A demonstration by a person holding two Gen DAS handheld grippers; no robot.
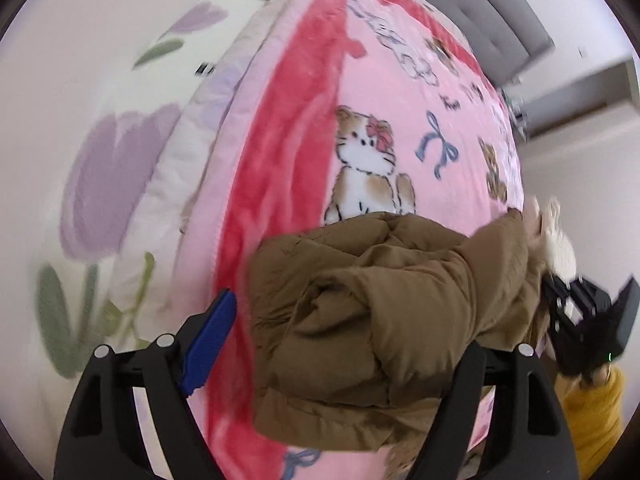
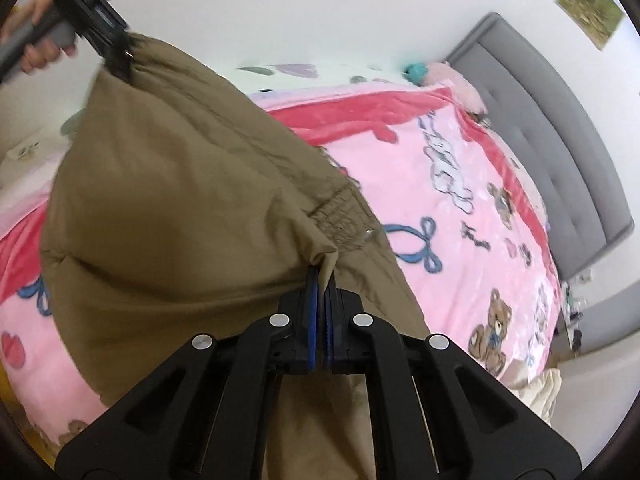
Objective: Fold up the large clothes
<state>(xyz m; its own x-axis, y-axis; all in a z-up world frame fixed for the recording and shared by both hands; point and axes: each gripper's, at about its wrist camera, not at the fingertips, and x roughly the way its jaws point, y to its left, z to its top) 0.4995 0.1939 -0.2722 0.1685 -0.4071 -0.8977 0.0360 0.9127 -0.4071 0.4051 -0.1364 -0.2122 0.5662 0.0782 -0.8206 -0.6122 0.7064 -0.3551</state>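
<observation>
Jacket (image 1: pixel 372 320): one large padded garment, olive-brown, matte woven shell, puffy and creased. Fur-like cream trim (image 1: pixel 556 236) shows at one edge in the left wrist view. A gathered, stitched band with a small metal snap (image 2: pixel 368 233) sits near a corner in the right wrist view. State: bunched, not laid flat, partly lifted, its cloth hanging in a broad slack panel (image 2: pixel 180 208) between two raised corners. Place: over a pink cartoon-print blanket (image 2: pixel 460 200) on a bed.
</observation>
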